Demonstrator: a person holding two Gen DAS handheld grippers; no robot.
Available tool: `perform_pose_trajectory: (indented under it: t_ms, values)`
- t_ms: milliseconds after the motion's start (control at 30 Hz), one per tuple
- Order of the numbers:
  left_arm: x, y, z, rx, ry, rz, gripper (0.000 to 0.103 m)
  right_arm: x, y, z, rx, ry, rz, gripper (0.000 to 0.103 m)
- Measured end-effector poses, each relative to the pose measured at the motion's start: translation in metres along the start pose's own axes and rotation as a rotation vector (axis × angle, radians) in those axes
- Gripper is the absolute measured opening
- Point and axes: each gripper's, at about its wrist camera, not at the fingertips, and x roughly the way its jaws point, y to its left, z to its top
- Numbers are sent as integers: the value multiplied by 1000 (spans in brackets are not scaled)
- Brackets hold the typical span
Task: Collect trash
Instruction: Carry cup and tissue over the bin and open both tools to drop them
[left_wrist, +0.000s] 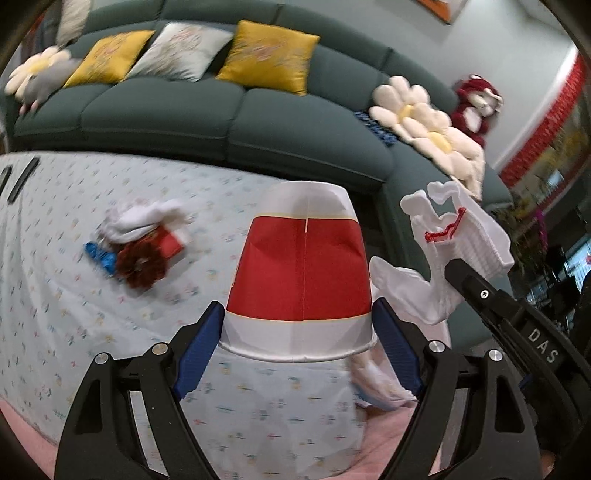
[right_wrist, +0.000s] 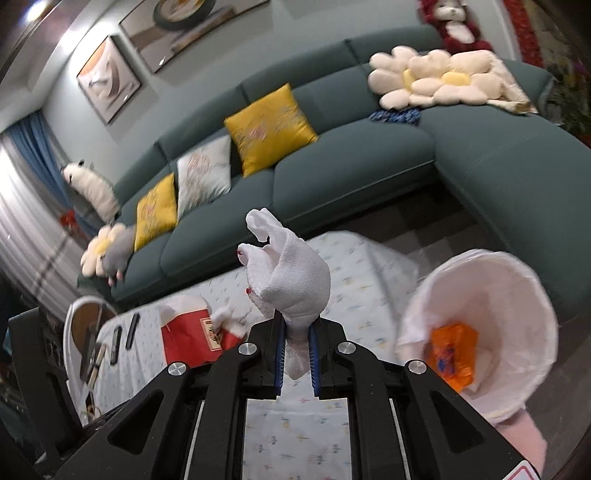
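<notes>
Both grippers lifted, each holding trash

The left gripper (left_wrist: 299, 332) clamps a red-and-white paper cup (left_wrist: 301, 273); the right gripper (right_wrist: 297, 360) pinches a crumpled white tissue (right_wrist: 291, 284) near the bin (right_wrist: 517, 295).

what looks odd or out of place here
The red-and-white paper cup in the left gripper is upside down, rim toward the camera, its side creased. A small heap of litter lies on the tablecloth.

Paper cup (left_wrist: 299, 273): smooth, red-and-white, slightly creased. Tissue wad (right_wrist: 291, 280): white embossed paper, matt. Gripper pads (left_wrist: 397, 347): ribbed blue plastic on matt black frames. Tablecloth (left_wrist: 74, 295): printed light cloth. Sofa (right_wrist: 351, 166): matt green fabric.
</notes>
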Motion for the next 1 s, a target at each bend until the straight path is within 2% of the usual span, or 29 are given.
perform_pose_trajectory:
  t_ms: [367,567,833,900,1000]
  values:
    - [6,-100,-12,189,-9,-72,78,-53,-80,4,116,-99,-66,11]
    - [21,-134,-15,238,14,-115,78,-66,-118,3,169,-116,-113,11]
    - [42,-164,-15,239,45,-155,80,-67,-154,0,221,-112,-150,11]
    - [46,-166,-14,225,48,-146,87,-65,-157,2,228,-109,-154,11]
    - [46,-166,-12,221,41,-133,87,-62,-161,5,235,-106,-155,12]
